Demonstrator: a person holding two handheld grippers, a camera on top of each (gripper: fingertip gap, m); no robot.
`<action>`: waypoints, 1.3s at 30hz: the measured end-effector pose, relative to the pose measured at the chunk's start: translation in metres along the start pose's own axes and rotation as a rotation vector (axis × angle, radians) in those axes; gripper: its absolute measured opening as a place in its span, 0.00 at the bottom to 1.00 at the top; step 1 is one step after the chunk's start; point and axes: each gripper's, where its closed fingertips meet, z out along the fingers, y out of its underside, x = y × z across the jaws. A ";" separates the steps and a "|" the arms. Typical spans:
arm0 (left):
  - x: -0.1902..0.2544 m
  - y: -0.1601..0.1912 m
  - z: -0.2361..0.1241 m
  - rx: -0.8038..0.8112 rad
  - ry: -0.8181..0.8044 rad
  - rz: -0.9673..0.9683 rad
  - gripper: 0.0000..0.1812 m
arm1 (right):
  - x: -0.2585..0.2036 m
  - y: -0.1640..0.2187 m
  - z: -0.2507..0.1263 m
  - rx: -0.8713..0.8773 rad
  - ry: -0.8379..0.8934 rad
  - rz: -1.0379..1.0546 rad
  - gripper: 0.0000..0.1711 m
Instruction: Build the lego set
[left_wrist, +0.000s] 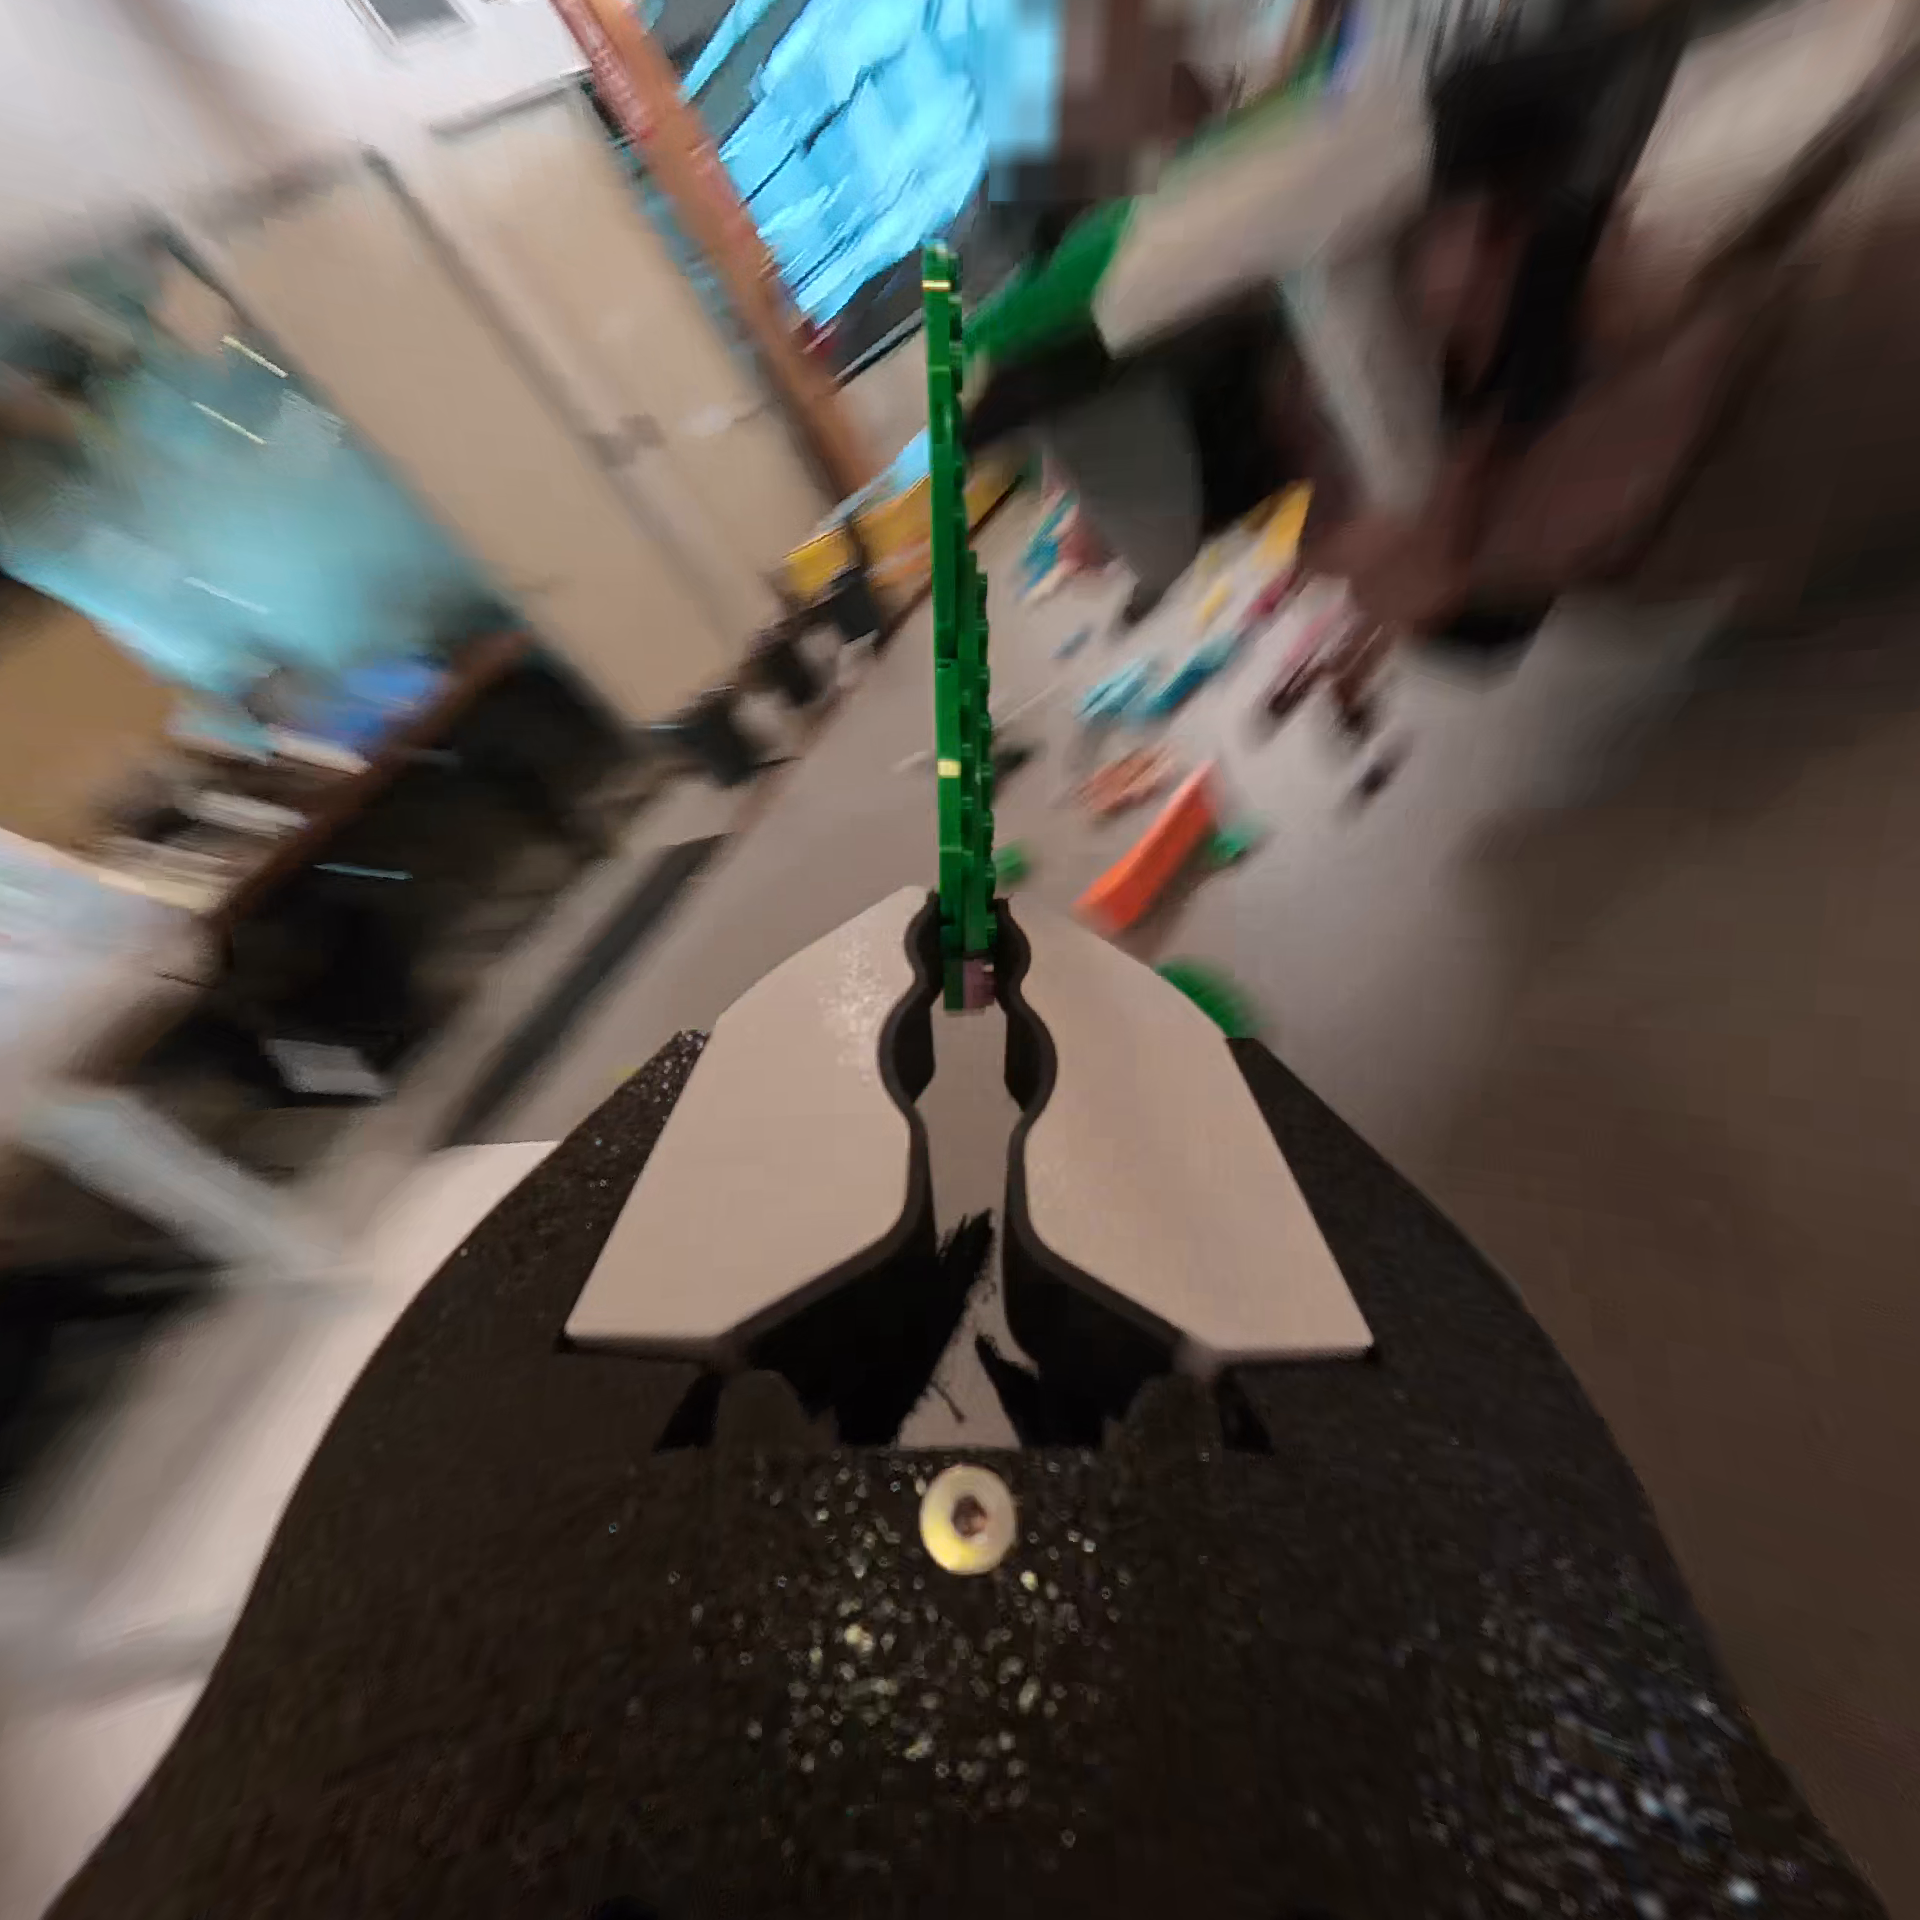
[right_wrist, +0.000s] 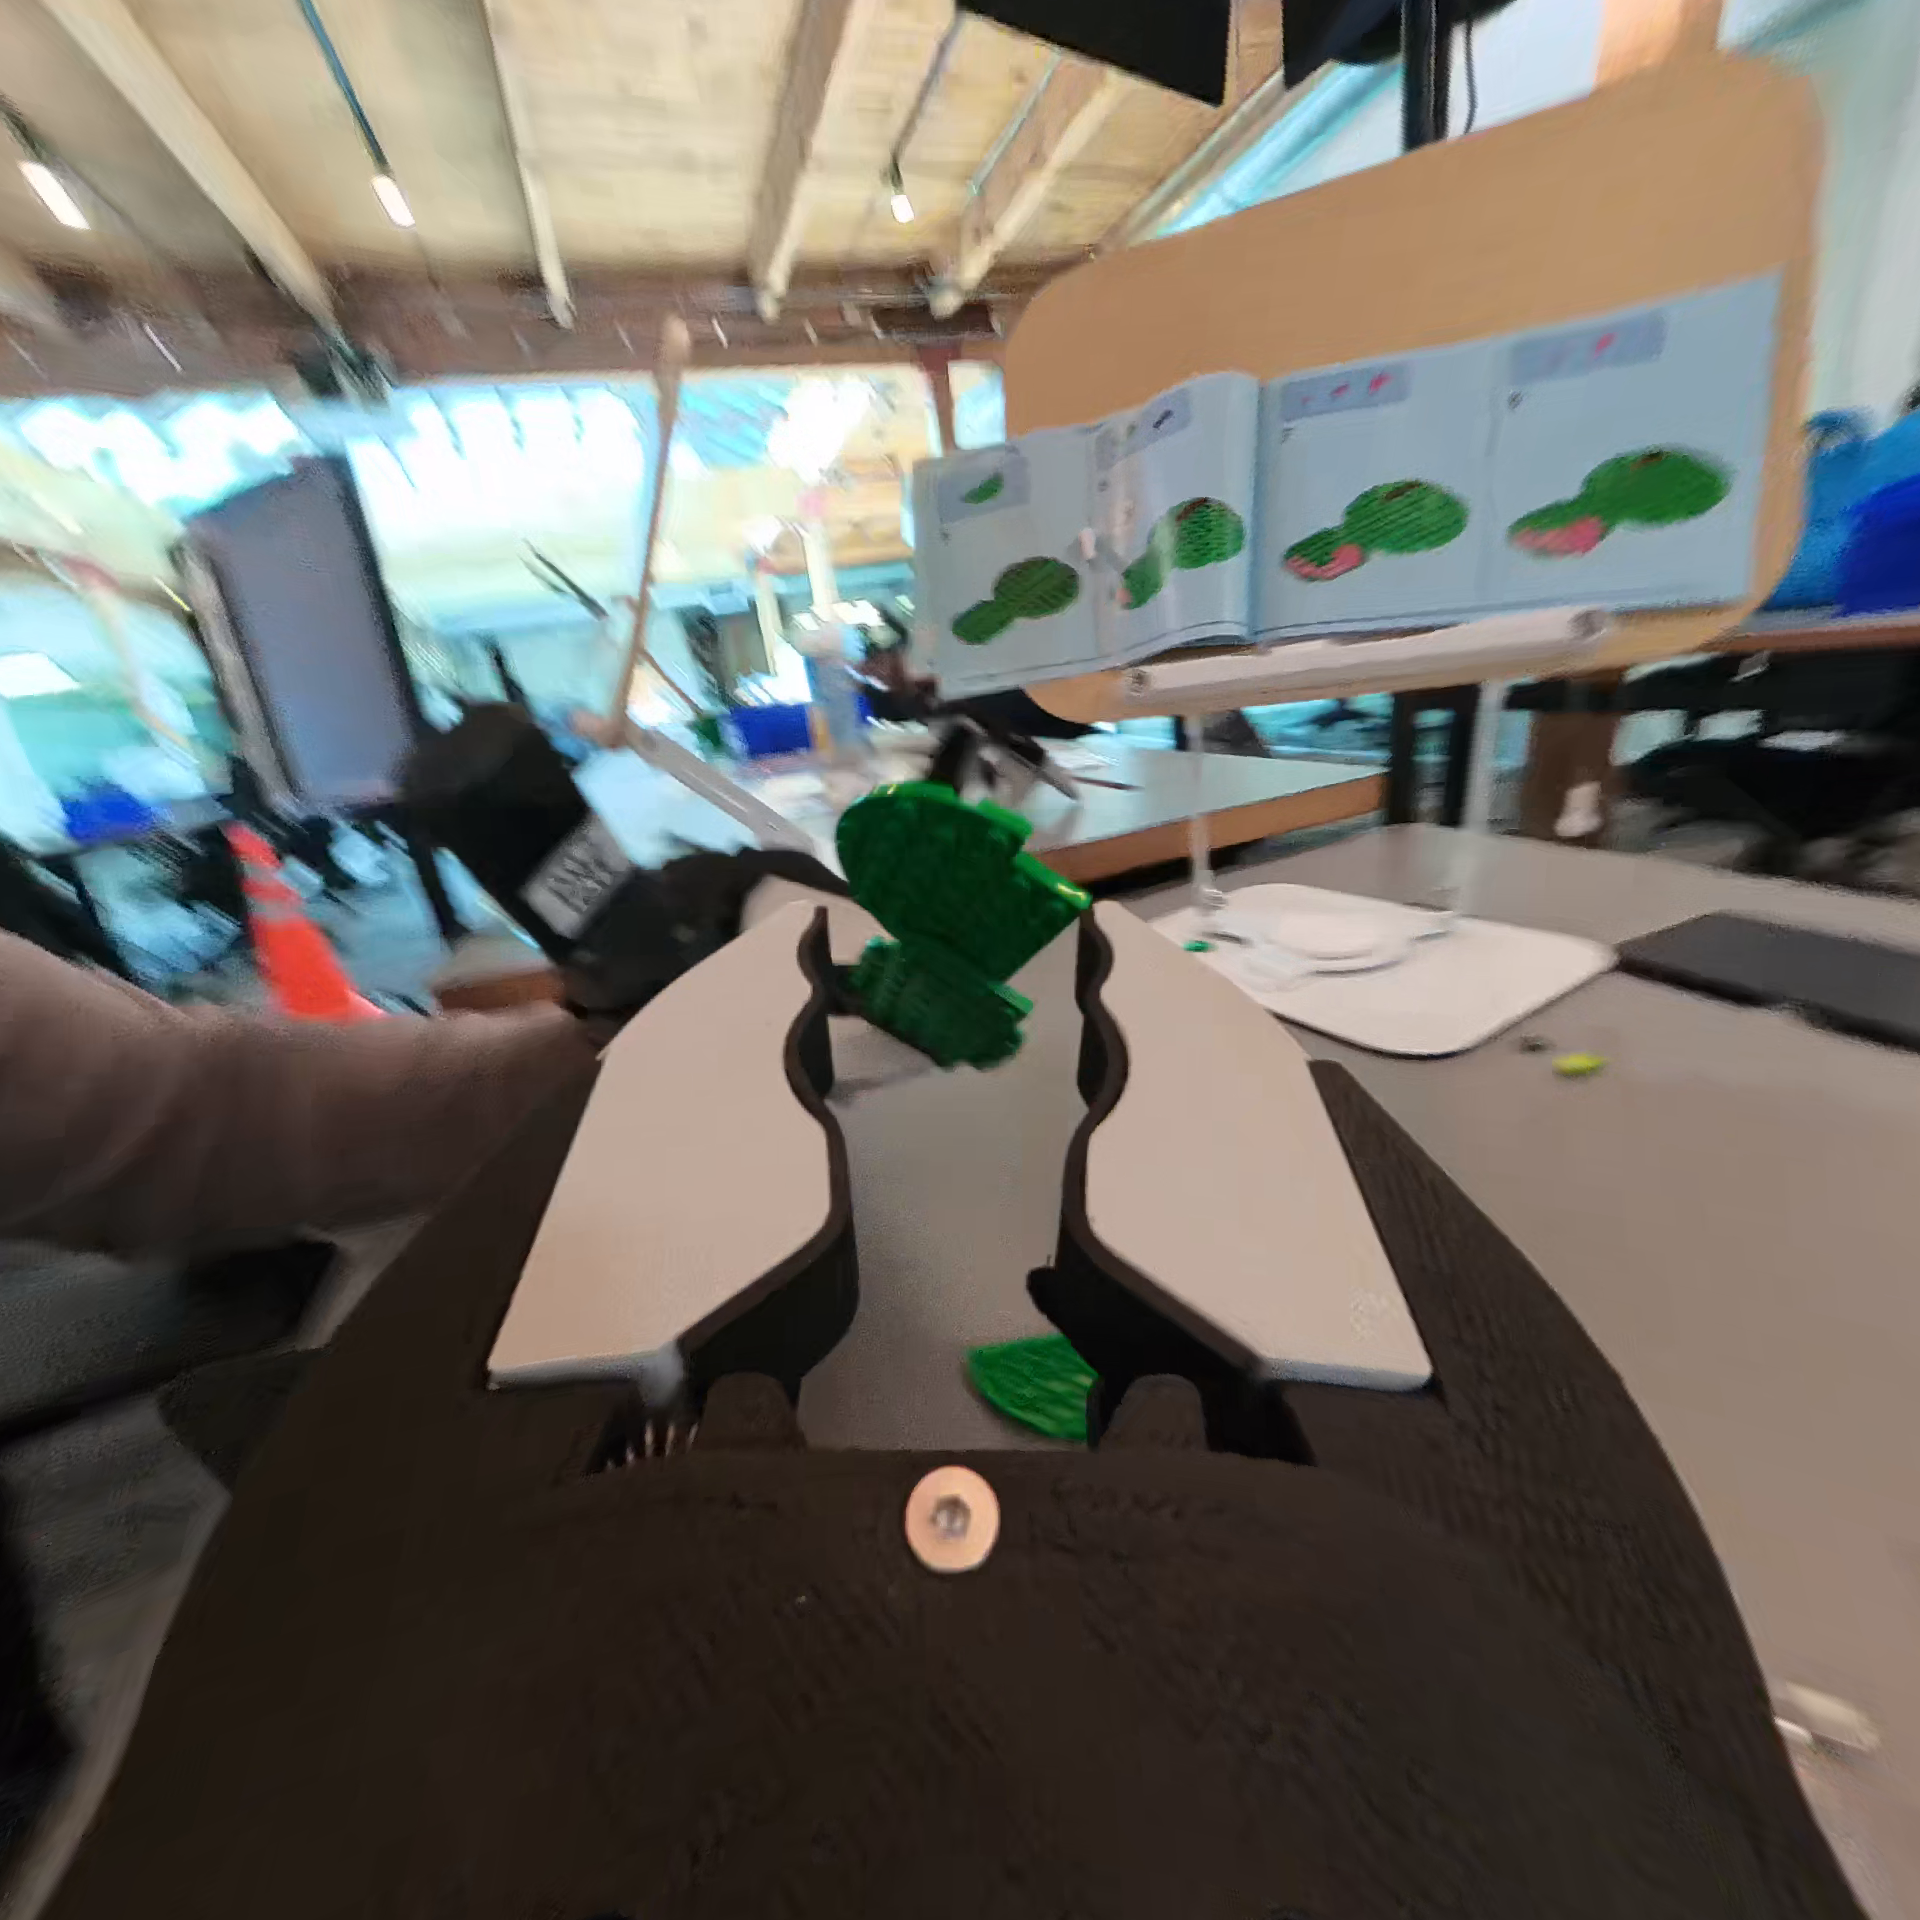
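Note:
In the left wrist view my left gripper (left_wrist: 961, 930) is shut on the lower edge of a flat green lego plate assembly (left_wrist: 956, 623), seen edge on and held up off the table. In the right wrist view the same green assembly (right_wrist: 945, 914) shows its studded face, tilted, just beyond my right gripper (right_wrist: 951, 935), whose jaws stand wide open and empty. The left gripper's black body (right_wrist: 675, 914) holds the assembly from the left. A loose rounded green plate (right_wrist: 1029, 1397) lies on the grey table (right_wrist: 1558, 1247) under the right fingers.
An open instruction booklet (right_wrist: 1351, 520) sits on a wooden stand with a white base (right_wrist: 1403, 977). A small lime piece (right_wrist: 1579, 1062) and a black pad (right_wrist: 1787, 977) lie at right. A sleeve (right_wrist: 208, 1091) is at left. Blurred loose bricks (left_wrist: 1143, 686) and an orange piece (left_wrist: 1153, 852) lie on the table.

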 end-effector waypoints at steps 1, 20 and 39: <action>-0.003 0.005 -0.001 -0.056 -0.047 0.146 0.05 | 0.002 0.002 -0.002 -0.040 0.035 -0.119 0.27; 0.015 0.040 0.003 -0.246 -0.023 0.758 0.05 | -0.003 0.089 -0.008 -0.622 0.029 -1.151 0.02; 0.026 0.032 0.005 -0.201 -0.010 0.824 0.05 | -0.009 0.086 -0.017 -0.608 -0.073 -0.660 0.04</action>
